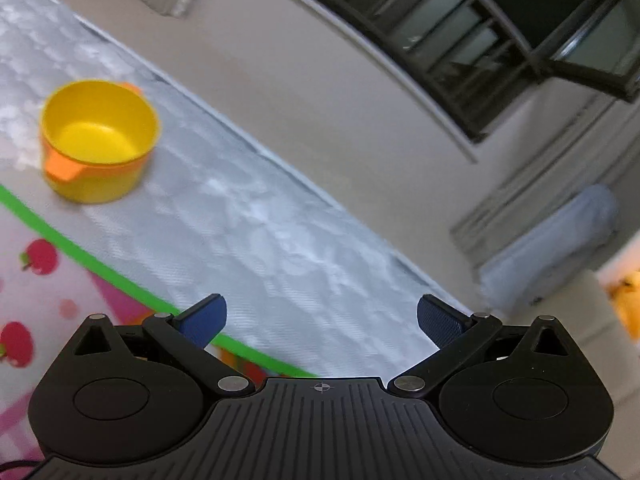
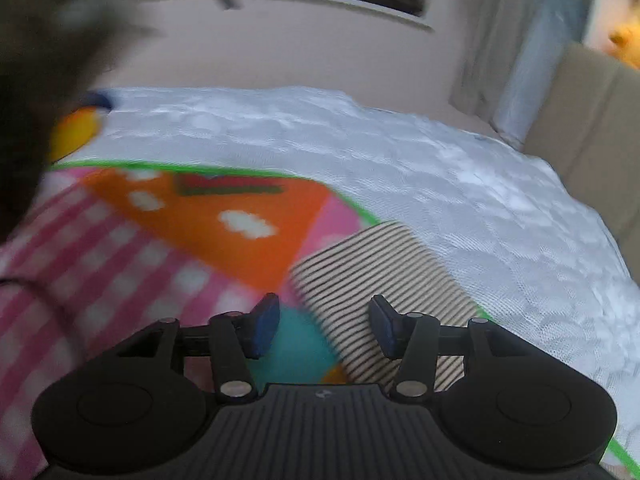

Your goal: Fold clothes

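A dark blurred mass (image 2: 36,80) fills the 10 o'clock corner of my right wrist view; I cannot tell what it is. It hides most of a yellow object (image 2: 76,132) at its edge, likely the same cup the other view shows whole. Both views are smeared by motion, so fine detail is lost.

The bed (image 2: 460,200) carries a pale, textured white cover, on which lies a bright play mat (image 2: 168,248) with a green border, pink checks, an orange patch and a teal patch. A pale wall, a dark-framed window (image 1: 500,32) and curtains (image 2: 484,40) stand behind; a beige upholstered panel (image 2: 580,128) sits at 3 o'clock.

My left gripper (image 1: 322,326) is over the bed cover, jaws spread wide and holding nothing. Only this view shows the yellow cup (image 1: 98,140) clearly, upright at 10 o'clock with orange handles, just beyond the mat's green edge.

My right gripper (image 2: 324,330) has jaws partly open, holding nothing. Only this view shows the striped garment (image 2: 384,272), folded flat at the mat's right edge, at 1 o'clock from the jaws; its near end is cut off behind them.
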